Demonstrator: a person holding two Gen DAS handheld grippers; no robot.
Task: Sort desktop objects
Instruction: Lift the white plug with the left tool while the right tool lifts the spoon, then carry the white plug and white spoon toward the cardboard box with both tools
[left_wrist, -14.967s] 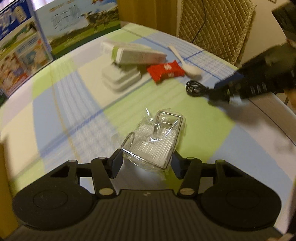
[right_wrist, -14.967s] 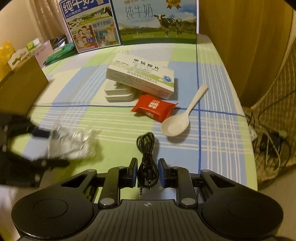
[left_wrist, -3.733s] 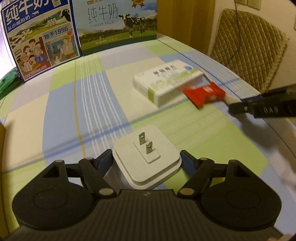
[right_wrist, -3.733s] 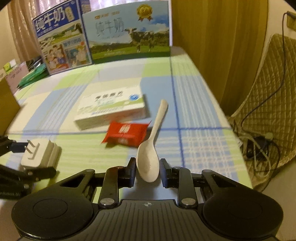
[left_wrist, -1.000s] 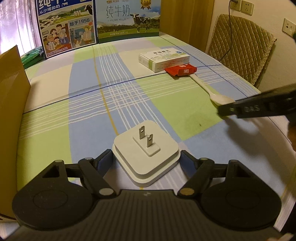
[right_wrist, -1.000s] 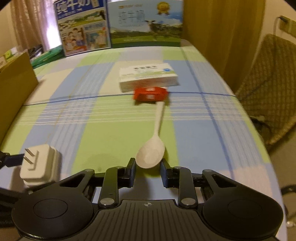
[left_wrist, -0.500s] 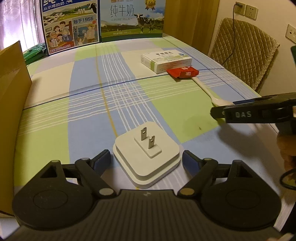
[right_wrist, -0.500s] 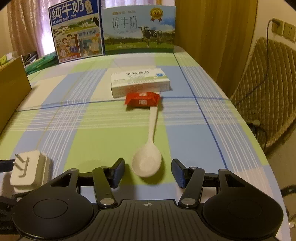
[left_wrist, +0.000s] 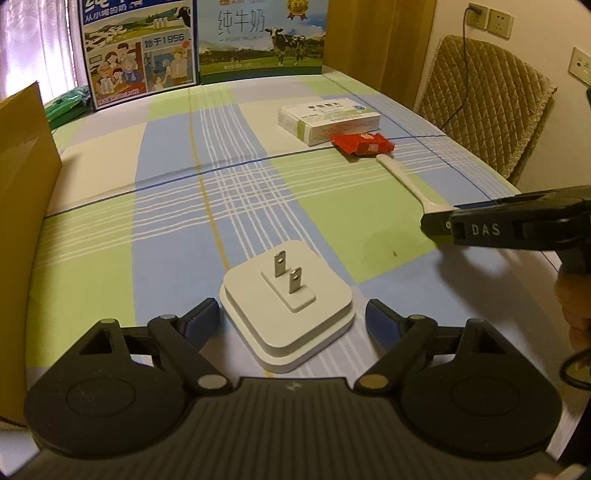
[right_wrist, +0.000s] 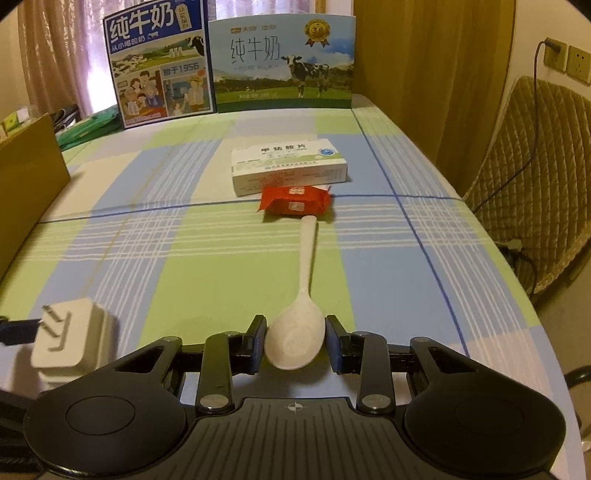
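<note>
With its fingers spread clear of the white plug adapter (left_wrist: 287, 320), the left gripper (left_wrist: 291, 318) had released, the right gripper (right_wrist: 295, 345) bracketed the white spoon (right_wrist: 300, 325) bowl, grip unclear, while the far medicine box (right_wrist: 289, 170) and red packet (right_wrist: 294, 199) looked unsorted.

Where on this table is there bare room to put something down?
The wide stretch between the cardboard box and the spoon, beyond the charger. Crowded around the medicine box, red packet and spoon handle.
</note>
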